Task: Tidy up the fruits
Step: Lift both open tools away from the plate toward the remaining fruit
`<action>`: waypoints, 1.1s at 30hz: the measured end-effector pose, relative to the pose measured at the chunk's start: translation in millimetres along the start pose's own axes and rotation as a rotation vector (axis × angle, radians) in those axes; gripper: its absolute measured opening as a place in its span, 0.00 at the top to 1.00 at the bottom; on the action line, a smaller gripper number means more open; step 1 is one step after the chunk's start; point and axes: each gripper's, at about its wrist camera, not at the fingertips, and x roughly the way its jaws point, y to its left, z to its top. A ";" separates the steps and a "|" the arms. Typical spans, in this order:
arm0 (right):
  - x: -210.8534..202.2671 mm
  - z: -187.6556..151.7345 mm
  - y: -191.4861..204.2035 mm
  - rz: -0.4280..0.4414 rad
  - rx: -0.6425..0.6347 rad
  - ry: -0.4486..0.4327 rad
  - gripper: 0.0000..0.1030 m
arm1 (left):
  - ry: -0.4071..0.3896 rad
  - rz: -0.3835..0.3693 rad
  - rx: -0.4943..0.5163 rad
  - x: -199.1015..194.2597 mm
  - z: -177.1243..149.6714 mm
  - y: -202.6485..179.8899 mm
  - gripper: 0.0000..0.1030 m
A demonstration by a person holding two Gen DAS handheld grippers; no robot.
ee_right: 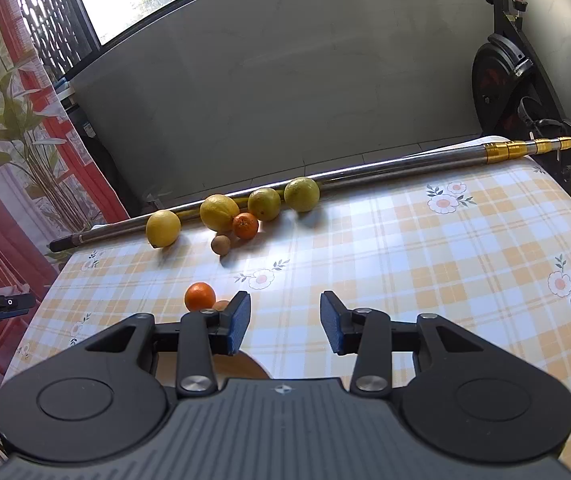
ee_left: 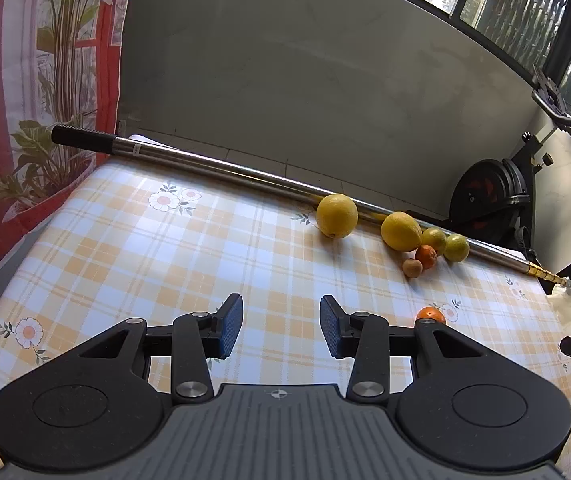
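Several fruits lie on the checked tablecloth [ee_left: 145,248]. In the left wrist view two large lemons [ee_left: 337,216] [ee_left: 401,231], two yellow-green citrus [ee_left: 456,247], a small orange [ee_left: 426,256] and a small brown fruit [ee_left: 412,268] cluster by a metal pole. Another orange [ee_left: 431,315] lies apart, just right of my left gripper [ee_left: 281,326], which is open and empty. In the right wrist view the same cluster [ee_right: 219,212] lies far ahead; the lone orange [ee_right: 199,296] sits just left of my open, empty right gripper [ee_right: 285,322]. A wooden plate [ee_right: 241,368] shows under its left finger.
A long metal pole [ee_left: 221,166] with a black grip and gold end lies along the table's far edge [ee_right: 405,164]. A grey wall stands behind. An exercise bike [ee_left: 489,196] is at the right, a plant [ee_left: 41,160] at the left.
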 end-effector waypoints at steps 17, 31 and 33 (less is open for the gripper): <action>6.8 13.0 -2.8 -0.047 0.007 -0.045 0.59 | -0.034 0.037 -0.008 4.7 7.3 -4.3 0.57; 58.4 56.1 -10.0 0.018 0.030 -0.038 0.54 | 0.017 0.025 -0.026 41.9 42.4 -29.7 0.57; 74.6 66.4 -10.2 0.017 0.026 -0.025 0.54 | 0.039 0.018 -0.039 46.6 47.4 -31.5 0.57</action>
